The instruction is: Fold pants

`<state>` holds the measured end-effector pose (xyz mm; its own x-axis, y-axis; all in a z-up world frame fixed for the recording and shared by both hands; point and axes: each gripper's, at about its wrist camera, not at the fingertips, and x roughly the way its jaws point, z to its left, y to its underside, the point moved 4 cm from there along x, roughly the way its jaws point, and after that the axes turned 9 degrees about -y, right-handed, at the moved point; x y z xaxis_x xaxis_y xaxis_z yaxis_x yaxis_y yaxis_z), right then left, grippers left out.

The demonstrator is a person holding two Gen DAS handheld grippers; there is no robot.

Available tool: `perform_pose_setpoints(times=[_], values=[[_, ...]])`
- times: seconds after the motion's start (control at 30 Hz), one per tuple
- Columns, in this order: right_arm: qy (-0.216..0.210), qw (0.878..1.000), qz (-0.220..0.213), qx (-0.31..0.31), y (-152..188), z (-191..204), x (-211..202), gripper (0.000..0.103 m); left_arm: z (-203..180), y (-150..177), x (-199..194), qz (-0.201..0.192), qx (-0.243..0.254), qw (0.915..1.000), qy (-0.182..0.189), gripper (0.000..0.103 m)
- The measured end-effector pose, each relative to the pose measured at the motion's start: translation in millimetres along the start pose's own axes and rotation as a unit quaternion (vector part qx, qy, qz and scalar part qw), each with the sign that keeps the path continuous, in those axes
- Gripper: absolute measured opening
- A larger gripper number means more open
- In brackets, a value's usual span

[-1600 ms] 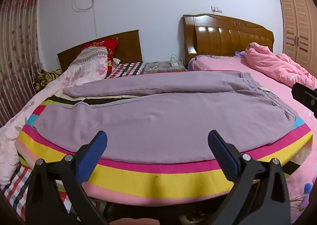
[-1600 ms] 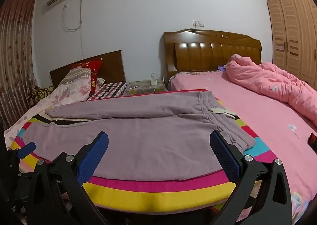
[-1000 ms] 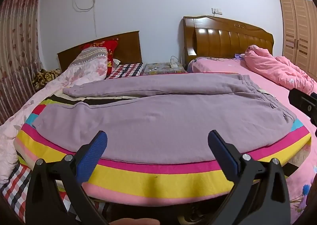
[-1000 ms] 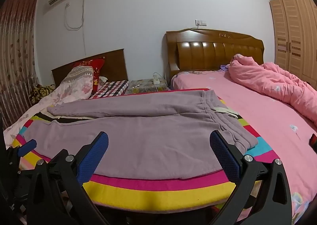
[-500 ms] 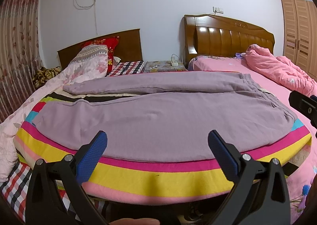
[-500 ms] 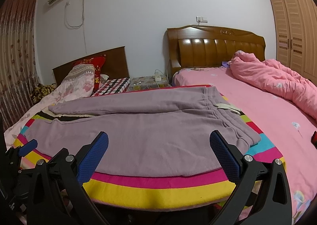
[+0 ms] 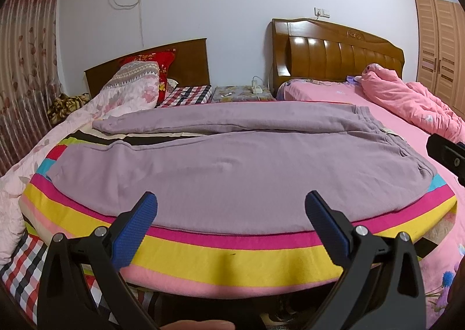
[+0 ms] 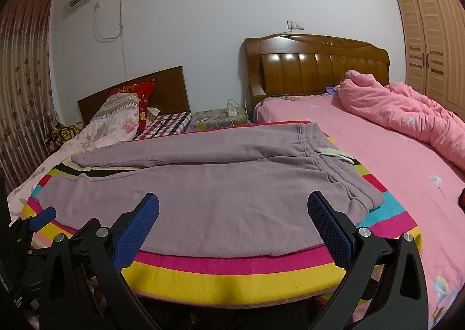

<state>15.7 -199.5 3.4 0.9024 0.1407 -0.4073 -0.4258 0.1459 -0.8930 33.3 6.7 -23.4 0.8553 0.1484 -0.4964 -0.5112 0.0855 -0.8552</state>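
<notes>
Mauve pants (image 7: 232, 161) (image 8: 209, 184) lie spread flat on a striped blanket (image 7: 232, 254) (image 8: 232, 269), waistband to the right, legs running left and slightly apart. My left gripper (image 7: 231, 210) hovers open before the blanket's near edge, in front of the near leg's middle, with nothing between its blue pads. Open too, my right gripper (image 8: 232, 210) is held near the hip and waistband end. The left gripper's tip (image 8: 43, 218) shows at the right wrist view's left edge.
The blanket covers two beds pushed together, with wooden headboards (image 7: 337, 53) at the back. A pink quilt (image 8: 407, 114) is bunched on the right bed. Pillows (image 7: 136, 83) lie at the back left. A wardrobe (image 8: 433, 42) stands far right, a nightstand (image 7: 241, 93) between the beds.
Both grippers have drifted slightly with small shifts in view; the pants lie as before and both grippers stay open.
</notes>
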Motion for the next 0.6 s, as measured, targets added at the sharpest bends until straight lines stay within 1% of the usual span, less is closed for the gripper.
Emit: perform_pose_setpoints(times=[0.2,0.6], values=[[0.000,1.000,0.001,0.000,0.2,-0.7,1.0,0.099,3.1,0.3,3.0,0.007,-0.003,1.0000,0.000,0.102],[-0.002,1.000,0.002,0.003,2.2,0.9,2.5,0.099,4.8,1.3,4.5,0.008,-0.004,1.0000,-0.001,0.102]])
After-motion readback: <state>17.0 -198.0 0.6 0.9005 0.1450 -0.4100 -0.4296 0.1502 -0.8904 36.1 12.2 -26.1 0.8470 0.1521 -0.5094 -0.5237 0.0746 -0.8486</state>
